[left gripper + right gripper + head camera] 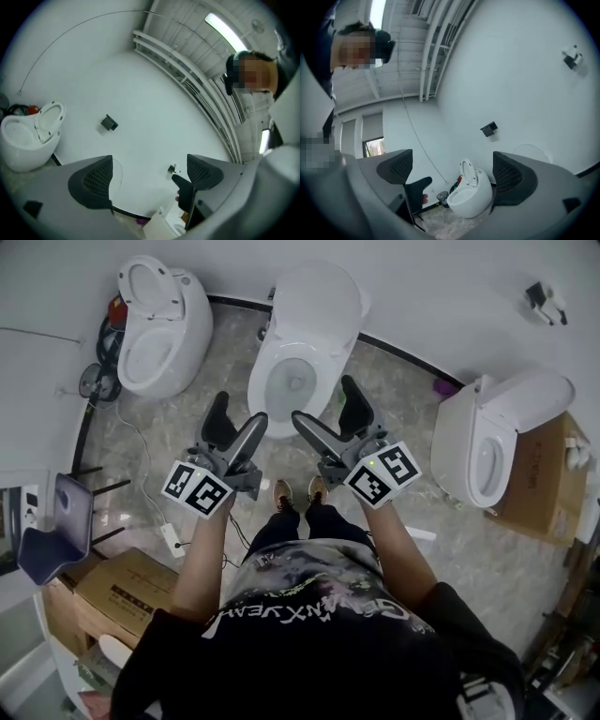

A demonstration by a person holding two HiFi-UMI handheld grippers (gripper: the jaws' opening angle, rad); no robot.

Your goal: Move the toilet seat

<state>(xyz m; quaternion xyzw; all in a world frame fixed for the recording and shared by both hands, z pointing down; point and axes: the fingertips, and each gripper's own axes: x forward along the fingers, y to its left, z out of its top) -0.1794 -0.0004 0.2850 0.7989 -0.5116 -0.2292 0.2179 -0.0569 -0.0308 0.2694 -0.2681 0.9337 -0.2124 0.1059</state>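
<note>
Both my left gripper (236,423) and right gripper (328,413) gape empty near the middle toilet (302,338); its glossy toilet seat (267,390) could slip a shallow pinch and slam.

left forearm (200,559) and right forearm (398,554) both bare and reaching forward-down, left gripper (236,426) and right gripper (331,416) side by side, near each other and not touching, angled slightly inward — jaws on both spread wide apart

Three toilets: left toilet (159,329), middle toilet (300,362), right toilet (492,442). Two boxes: left box (117,592), right box (544,474).
</note>
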